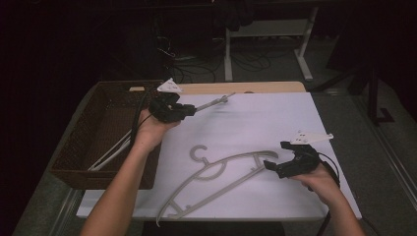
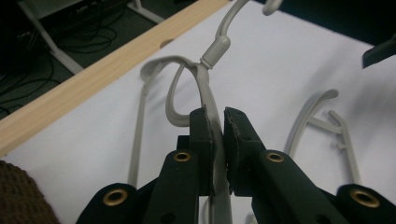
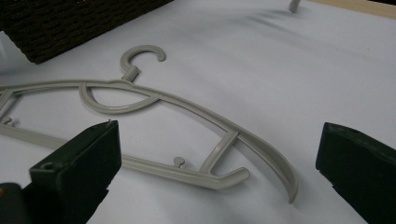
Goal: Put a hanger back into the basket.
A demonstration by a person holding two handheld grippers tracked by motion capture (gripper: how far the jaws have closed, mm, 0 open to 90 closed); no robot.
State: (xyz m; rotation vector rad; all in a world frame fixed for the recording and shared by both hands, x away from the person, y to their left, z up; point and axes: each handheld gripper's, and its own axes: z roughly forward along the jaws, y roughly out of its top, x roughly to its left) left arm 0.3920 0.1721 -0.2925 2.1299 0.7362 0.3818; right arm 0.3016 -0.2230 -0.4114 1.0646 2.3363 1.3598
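Two grey plastic hangers are in play. My left gripper (image 1: 193, 109) is shut on one hanger (image 1: 217, 102), held above the table's back left with its hook end pointing right. The rest of it trails down into the basket. In the left gripper view the jaws (image 2: 217, 120) pinch this hanger's arm (image 2: 207, 86) just below the hook neck. The other hanger (image 1: 236, 158) lies flat on the white sheet. My right gripper (image 1: 271, 165) stands open at its right end. Its jaws (image 3: 217, 137) are wide apart over that hanger (image 3: 187, 105).
A brown woven basket (image 1: 78, 142) stands at the table's left edge. The white sheet (image 1: 275, 118) covers the table, with a wooden strip (image 1: 246, 87) along the far edge. Beyond it are desk legs and cables on a dark floor.
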